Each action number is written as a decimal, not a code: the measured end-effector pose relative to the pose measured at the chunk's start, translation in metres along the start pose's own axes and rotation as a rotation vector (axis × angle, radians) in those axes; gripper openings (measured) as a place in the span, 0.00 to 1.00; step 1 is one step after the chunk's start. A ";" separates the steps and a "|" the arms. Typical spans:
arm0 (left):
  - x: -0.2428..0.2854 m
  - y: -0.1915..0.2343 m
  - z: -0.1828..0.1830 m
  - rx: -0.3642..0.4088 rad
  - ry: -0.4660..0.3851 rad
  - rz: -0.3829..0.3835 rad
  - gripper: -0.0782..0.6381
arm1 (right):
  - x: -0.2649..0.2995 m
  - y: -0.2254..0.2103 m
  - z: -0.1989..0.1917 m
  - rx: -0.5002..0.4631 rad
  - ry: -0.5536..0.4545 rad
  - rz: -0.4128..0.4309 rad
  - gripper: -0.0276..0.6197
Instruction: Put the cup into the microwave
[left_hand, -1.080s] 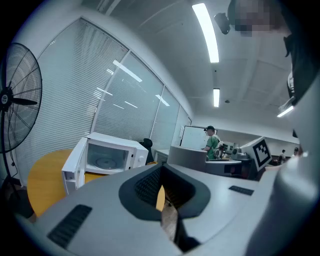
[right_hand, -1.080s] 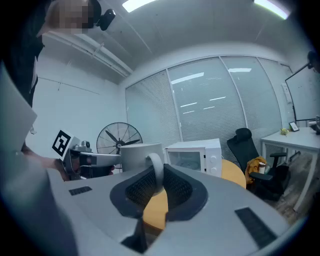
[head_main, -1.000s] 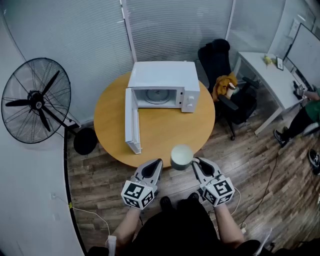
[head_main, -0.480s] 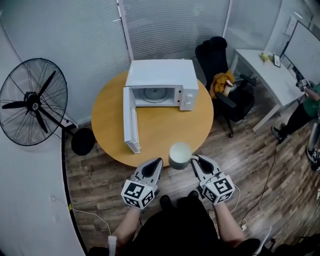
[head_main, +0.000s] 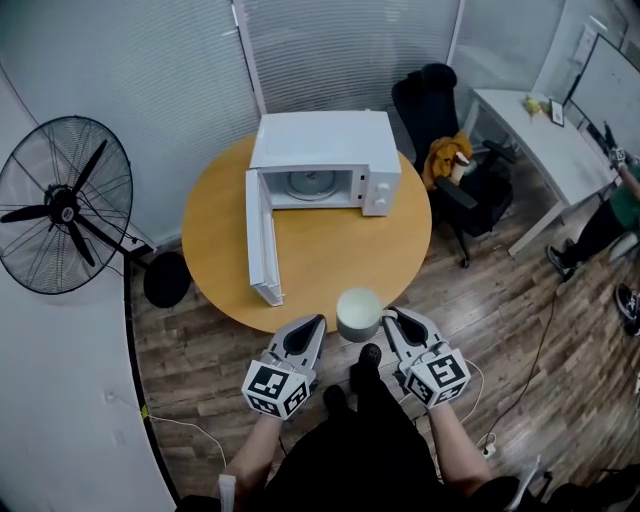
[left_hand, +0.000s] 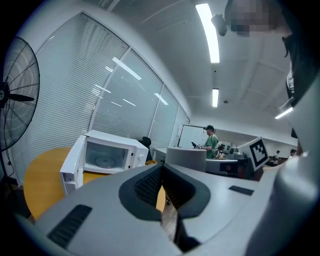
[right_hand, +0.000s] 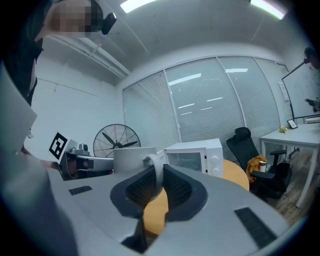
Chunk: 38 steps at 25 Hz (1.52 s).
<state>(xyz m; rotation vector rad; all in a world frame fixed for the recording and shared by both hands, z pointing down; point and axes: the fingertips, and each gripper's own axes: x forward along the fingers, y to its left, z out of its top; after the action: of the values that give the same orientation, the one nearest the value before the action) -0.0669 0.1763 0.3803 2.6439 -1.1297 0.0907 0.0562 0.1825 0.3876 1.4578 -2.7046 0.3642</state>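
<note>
A pale green cup (head_main: 358, 313) hangs over the near edge of the round yellow table (head_main: 330, 260). My right gripper (head_main: 390, 320) is shut on its handle; in the right gripper view the handle (right_hand: 156, 172) sits between the jaws, with the cup (right_hand: 134, 159) to their left. The left gripper (head_main: 316, 324) is level with it, shut and empty, just left of the cup (left_hand: 186, 159). The white microwave (head_main: 325, 165) stands at the table's far side, its door (head_main: 262, 240) swung open towards me. The turntable shows inside the microwave (left_hand: 107, 157).
A standing fan (head_main: 65, 205) is on the floor at the left. A black office chair (head_main: 440, 110) with a yellow thing on it, a white desk (head_main: 545, 140) and a person (head_main: 625, 200) are at the right. Blinds close off the far side.
A foot has stepped forward under the cup. The grippers and cup keep their places in view; the table and microwave have shifted only slightly.
</note>
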 end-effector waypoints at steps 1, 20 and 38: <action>0.002 0.002 0.000 -0.001 0.002 0.002 0.10 | 0.003 -0.001 0.000 -0.001 0.002 0.003 0.11; 0.084 0.081 0.032 -0.008 -0.001 0.143 0.10 | 0.130 -0.086 0.014 0.005 -0.008 0.085 0.11; 0.152 0.124 0.044 -0.034 -0.008 0.272 0.10 | 0.254 -0.158 0.001 0.009 -0.007 0.143 0.11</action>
<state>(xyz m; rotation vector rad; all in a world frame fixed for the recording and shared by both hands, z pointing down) -0.0525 -0.0246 0.3889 2.4483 -1.4729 0.1115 0.0463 -0.1093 0.4541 1.2739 -2.8243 0.3786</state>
